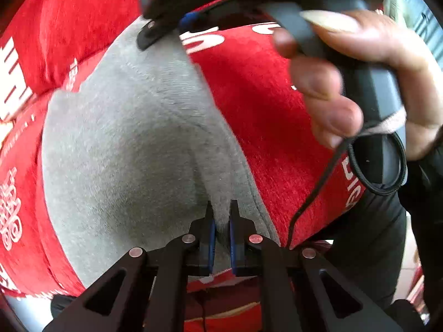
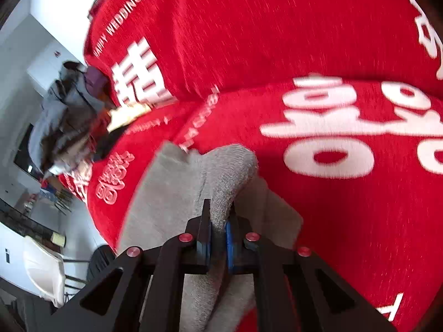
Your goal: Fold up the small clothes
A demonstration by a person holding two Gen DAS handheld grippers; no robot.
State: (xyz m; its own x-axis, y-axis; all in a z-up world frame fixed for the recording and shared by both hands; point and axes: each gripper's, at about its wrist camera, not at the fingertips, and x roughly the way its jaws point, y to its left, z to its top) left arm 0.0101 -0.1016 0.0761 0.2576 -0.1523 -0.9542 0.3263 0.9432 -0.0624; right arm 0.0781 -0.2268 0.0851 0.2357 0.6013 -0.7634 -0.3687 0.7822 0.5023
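Observation:
A small grey fleece garment [image 1: 133, 138] lies on a red blanket with white lettering [image 1: 263, 105]. My left gripper [image 1: 221, 215] is shut on a pinch of the grey cloth at its near edge. In the right wrist view my right gripper [image 2: 220, 215] is shut on a raised fold of the same grey garment [image 2: 171, 193], lifted off the red blanket [image 2: 332, 221]. The right gripper body and the hand holding it [image 1: 346, 63] show at the top right of the left wrist view, over the far end of the garment.
The red blanket covers the whole work surface. A pile of grey and dark clothes [image 2: 66, 116] lies at its far left edge. A white chair [image 2: 44, 271] and floor show at the lower left, beyond the blanket's edge. A black cord [image 1: 360, 171] hangs from the right gripper's handle.

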